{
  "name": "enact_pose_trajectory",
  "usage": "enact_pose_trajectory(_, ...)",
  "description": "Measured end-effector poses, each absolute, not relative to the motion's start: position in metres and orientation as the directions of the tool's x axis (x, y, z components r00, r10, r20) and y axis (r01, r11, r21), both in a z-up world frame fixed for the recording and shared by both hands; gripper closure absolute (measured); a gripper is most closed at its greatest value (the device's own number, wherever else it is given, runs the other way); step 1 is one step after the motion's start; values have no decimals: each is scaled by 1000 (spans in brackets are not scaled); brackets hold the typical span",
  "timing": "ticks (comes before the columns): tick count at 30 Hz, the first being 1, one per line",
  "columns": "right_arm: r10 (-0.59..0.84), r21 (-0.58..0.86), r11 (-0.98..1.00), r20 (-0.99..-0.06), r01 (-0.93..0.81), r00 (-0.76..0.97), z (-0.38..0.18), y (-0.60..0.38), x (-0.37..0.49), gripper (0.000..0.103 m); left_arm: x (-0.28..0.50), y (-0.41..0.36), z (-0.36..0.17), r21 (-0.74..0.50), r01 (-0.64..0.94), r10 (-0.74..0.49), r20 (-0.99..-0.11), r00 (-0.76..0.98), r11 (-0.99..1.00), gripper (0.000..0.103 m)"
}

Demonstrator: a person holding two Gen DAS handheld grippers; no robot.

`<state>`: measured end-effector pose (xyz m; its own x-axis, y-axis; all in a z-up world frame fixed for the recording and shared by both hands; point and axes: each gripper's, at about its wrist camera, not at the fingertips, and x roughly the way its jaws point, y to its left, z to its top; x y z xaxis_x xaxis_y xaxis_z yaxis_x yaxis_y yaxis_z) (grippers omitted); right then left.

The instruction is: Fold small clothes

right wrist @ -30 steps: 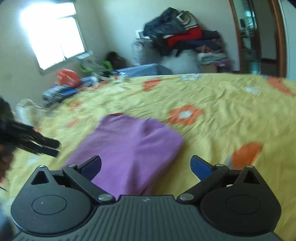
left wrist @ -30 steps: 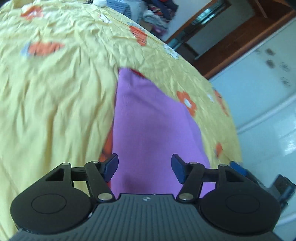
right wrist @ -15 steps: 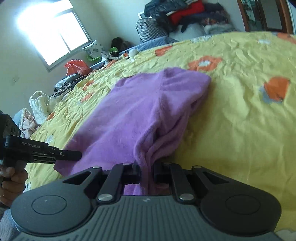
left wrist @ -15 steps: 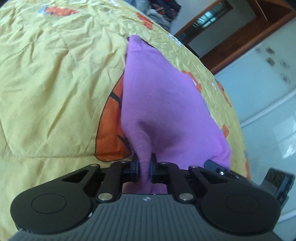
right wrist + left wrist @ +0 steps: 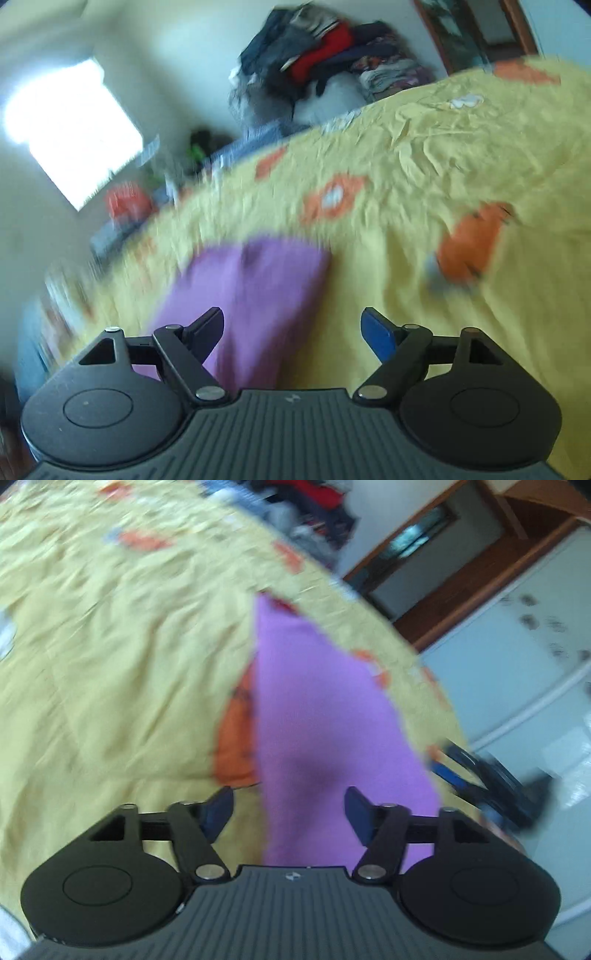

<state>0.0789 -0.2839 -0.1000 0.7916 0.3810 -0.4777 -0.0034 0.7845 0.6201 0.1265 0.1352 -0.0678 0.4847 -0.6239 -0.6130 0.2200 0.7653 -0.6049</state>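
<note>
1. A bedroom: a bed covered by a yellow bedspread [image 5: 110,672] printed with orange flowers fills both views, with a heap of clothes [image 5: 314,70] stacked against the wall beyond the bed, a bright window [image 5: 70,129] on the wall beside that heap, and a dark wooden door frame [image 5: 461,572] past the bed's far edge
2. The purple garment [image 5: 325,731] lies flat on the bedspread, near the bed's edge that faces the pale cabinet [image 5: 535,657]; in the right wrist view the same garment [image 5: 251,295] sits close in front of the camera, well short of the clothes heap
3. The left gripper [image 5: 288,812] has its jaws opening; the garment's near end lies below the gap, but neither pad presses on it
4. The right gripper [image 5: 293,332] also has its jaws opening and holds nothing; the garment's near corner lies under its left finger, bare bedspread under its right
5. As I read it, the garment is already folded into a narrow, compact strip with fairly clean edges, so at least one fold looks done; a further fold across its length, or setting it aside, may remain, and blur hides any layers
6. Its long axis runs away from the left gripper toward the clothes heap, the far end tapering to a point where a red trim [image 5: 284,607] shows
</note>
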Motion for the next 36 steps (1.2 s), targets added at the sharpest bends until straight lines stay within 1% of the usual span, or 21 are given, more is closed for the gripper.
enact_pose_trajectory(2, 393, 669, 742, -481, 39, 783, -112, -295, 118, 23, 121, 125, -57, -603, 278, -649, -574, 500, 748, 31)
enact_pose_trajectory(3, 396, 678, 733, -490, 55, 777, -119, -296, 134, 24, 119, 116, -54, -582, 299, -643, -578, 503, 757, 26)
enact_pose_trajectory(4, 427, 696, 716, -507, 63, 749, -128, -298, 150, 37, 118, 108, -52, -561, 315, -635, -584, 506, 766, 25)
enact_pose_trajectory(5, 428, 701, 711, -496, 58, 755, -131, -298, 158, 60, 118, 100, -52, -547, 330, -633, -586, 505, 769, 25)
enact_pose_trajectory(6, 418, 684, 726, -514, 65, 749, -131, -296, 164, 99, 118, 92, -54, -536, 347, -636, -591, 497, 770, 23)
enact_pose_trajectory(8, 374, 609, 792, -533, 38, 758, -123, -286, 165, 101, 122, 79, -61, -522, 362, -633, -593, 497, 773, 21)
enact_pose_trajectory(9, 344, 562, 827, -536, 22, 771, -115, -279, 161, 101, 127, 73, -66, -500, 358, -614, -612, 497, 788, 22)
enact_pose_trajectory(10, 331, 549, 836, -527, 16, 783, -109, -276, 158, 101, 132, 66, -71, -478, 345, -590, -637, 497, 807, 26)
enact_pose_trajectory(13, 302, 514, 858, -491, -8, 817, -87, -272, 155, 101, 134, 49, -81, -414, 360, -547, -676, 493, 836, 26)
enact_pose_trajectory(16, 287, 482, 876, -490, -19, 823, -73, -270, 160, 101, 124, 43, -78, -381, 391, -542, -663, 515, 838, 20)
enact_pose_trajectory(19, 275, 481, 877, -495, -4, 825, -74, -275, 167, 101, 117, 43, -77, -346, 419, -535, -666, 520, 839, 17)
enact_pose_trajectory(22, 225, 409, 911, -589, 47, 776, -98, -267, 183, 100, 116, 42, -87, -320, 427, -518, -681, 518, 846, 15)
enact_pose_trajectory(24, 270, 429, 902, -638, 41, 721, -118, -267, 189, 99, 113, 39, -89, -278, 441, -496, -691, 526, 853, 14)
enact_pose_trajectory(25, 234, 382, 923, -659, 50, 715, -119, -264, 187, 83, 111, 38, -89, -264, 449, -492, -694, 526, 854, 13)
enact_pose_trajectory(26, 184, 335, 940, -656, 65, 732, -113, -261, 179, 72, 109, 38, -87, -258, 453, -489, -698, 523, 853, 13)
enact_pose_trajectory(27, 143, 291, 955, -637, 64, 757, -103, -257, 167, 54, 107, 40, -84, -263, 449, -491, -694, 527, 854, 13)
enact_pose_trajectory(28, 109, 240, 970, -595, 46, 796, -90, -251, 151, 50, 104, 43, -81, -276, 443, -498, -683, 534, 853, 12)
enact_pose_trajectory(30, 136, 186, 982, -508, -46, 851, -68, -235, 111, 50, 102, 49, -76, -296, 423, -502, -670, 547, 856, 11)
enact_pose_trajectory(32, 250, 197, 964, -455, -177, 855, -55, -215, 69, 57, 102, 52, -75, -321, 408, -511, -656, 555, 855, 11)
enact_pose_trajectory(34, 264, 120, 965, -456, -235, 850, -57, -187, 35, 99, 103, 48, -79, -308, 414, -504, -670, 545, 857, 11)
enact_pose_trajectory(36, 269, 113, 963, -503, -247, 821, -74, -176, 23, 100, 104, 42, -88, -278, 419, -483, -689, 540, 864, 11)
